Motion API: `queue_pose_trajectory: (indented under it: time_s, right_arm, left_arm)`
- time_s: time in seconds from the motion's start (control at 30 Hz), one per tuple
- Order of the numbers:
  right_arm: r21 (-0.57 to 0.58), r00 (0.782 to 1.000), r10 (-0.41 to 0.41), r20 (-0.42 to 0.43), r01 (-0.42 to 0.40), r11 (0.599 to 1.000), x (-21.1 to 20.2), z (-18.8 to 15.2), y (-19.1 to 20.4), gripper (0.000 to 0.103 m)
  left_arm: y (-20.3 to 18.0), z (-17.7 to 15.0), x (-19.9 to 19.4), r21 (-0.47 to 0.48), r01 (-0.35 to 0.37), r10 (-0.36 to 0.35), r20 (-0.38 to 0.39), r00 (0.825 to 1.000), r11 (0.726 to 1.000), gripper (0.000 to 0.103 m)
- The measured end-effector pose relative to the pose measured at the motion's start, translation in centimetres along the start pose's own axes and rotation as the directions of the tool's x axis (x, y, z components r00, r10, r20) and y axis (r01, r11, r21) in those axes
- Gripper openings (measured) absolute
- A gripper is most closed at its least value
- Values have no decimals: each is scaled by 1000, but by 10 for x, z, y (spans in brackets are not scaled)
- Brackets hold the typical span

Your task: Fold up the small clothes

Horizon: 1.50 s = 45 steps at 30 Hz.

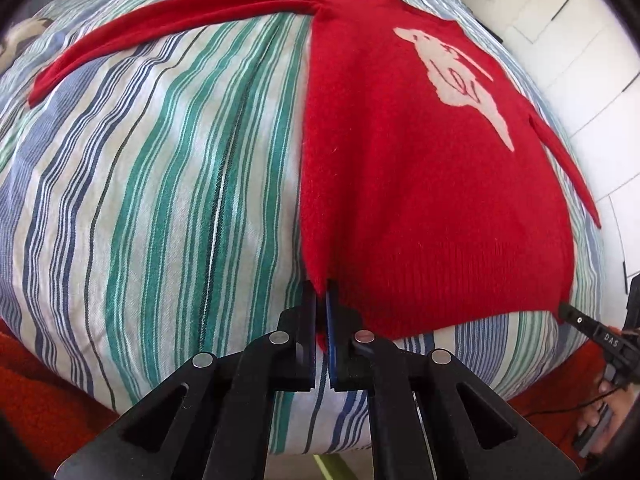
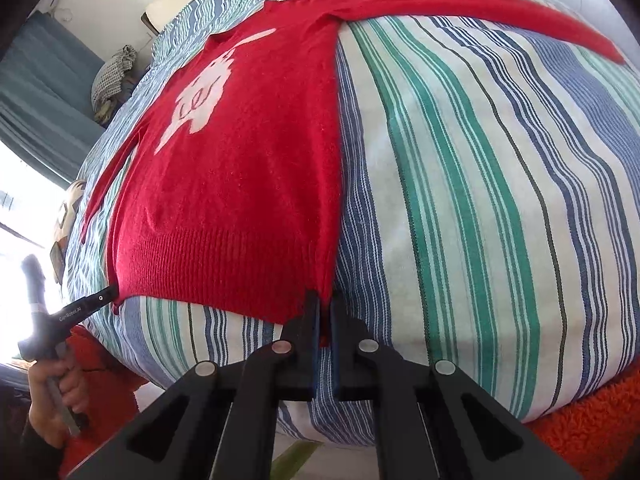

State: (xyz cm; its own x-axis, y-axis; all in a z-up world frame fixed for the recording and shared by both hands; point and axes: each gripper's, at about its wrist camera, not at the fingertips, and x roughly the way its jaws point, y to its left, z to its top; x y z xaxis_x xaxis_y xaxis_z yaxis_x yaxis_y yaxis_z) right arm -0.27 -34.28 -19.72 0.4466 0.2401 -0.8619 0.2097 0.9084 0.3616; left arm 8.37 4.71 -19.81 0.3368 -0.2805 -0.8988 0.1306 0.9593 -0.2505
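Observation:
A small red sweater [image 1: 432, 184] with a pale animal print lies flat on a striped bed cover [image 1: 160, 184], hem toward me. One sleeve [image 1: 160, 20] stretches out to the left, the other lies along the right side. My left gripper [image 1: 322, 300] is shut on the hem's left corner. In the right wrist view the sweater [image 2: 240, 184] lies left of centre, and my right gripper [image 2: 325, 308] is shut on the hem's right corner. Each gripper shows in the other's view: the right gripper [image 1: 568, 312] and the left gripper [image 2: 108, 292], each at a hem corner.
The striped cover [image 2: 480, 184] spreads wide beside the sweater. A long sleeve [image 2: 500, 12] runs across the far right. A checked cloth bundle [image 2: 112, 76] and curtains lie at the far left. An orange fuzzy fabric [image 2: 592, 432] borders the near edge.

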Motion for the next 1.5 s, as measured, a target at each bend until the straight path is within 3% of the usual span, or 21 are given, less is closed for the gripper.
queue_pose_trajectory:
  time_s: [0.2, 0.27, 0.33, 0.37, 0.43, 0.5, 0.57, 0.6, 0.7, 1.1, 1.5]
  right_arm:
    - [39, 999, 30, 15, -31, 999, -5, -2, -6, 5]
    - [54, 999, 28, 19, -29, 998, -11, -4, -7, 14]
    - [73, 998, 0, 60, -4, 997, -27, -8, -8, 37]
    - [76, 993, -34, 114, 25, 997, -41, -10, -8, 43]
    - [88, 960, -118, 254, 99, 991, -72, -14, -8, 61]
    - [114, 908, -181, 378, 149, 982, -99, -15, -9, 73]
    - [136, 862, -230, 451, 188, 973, -114, -15, -10, 76]
    - [143, 851, -241, 467, 196, 970, -117, -15, -11, 76]
    - [157, 845, -242, 478, 189, 969, -118, -16, -13, 76]
    - [220, 860, -256, 441, 173, 960, -108, -14, -31, 76]
    - [214, 866, -253, 432, 174, 961, -104, -15, -30, 76]
  left_arm:
    - [2, -3, -6, 19, 10, -11, 19, 1000, 1000, 10]
    - [2, -6, -15, 22, 7, -7, 19, 1000, 1000, 25]
    - [5, -12, -33, 9, -14, 13, 57, 998, 1000, 65]
    - [8, -16, -46, 3, -25, 24, 106, 994, 1000, 70]
    - [11, -19, -71, -5, -68, 68, 219, 973, 998, 84]
    - [16, -18, -90, -46, -129, 137, 320, 937, 991, 91]
    - [24, -15, -102, -97, -168, 193, 393, 899, 981, 92]
    - [28, -14, -106, -123, -186, 220, 412, 884, 975, 92]
    - [40, -12, -111, -184, -209, 270, 430, 861, 960, 92]
    - [48, -13, -103, -229, -258, 333, 409, 850, 939, 93]
    - [56, -13, -100, -258, -280, 363, 374, 853, 924, 93]
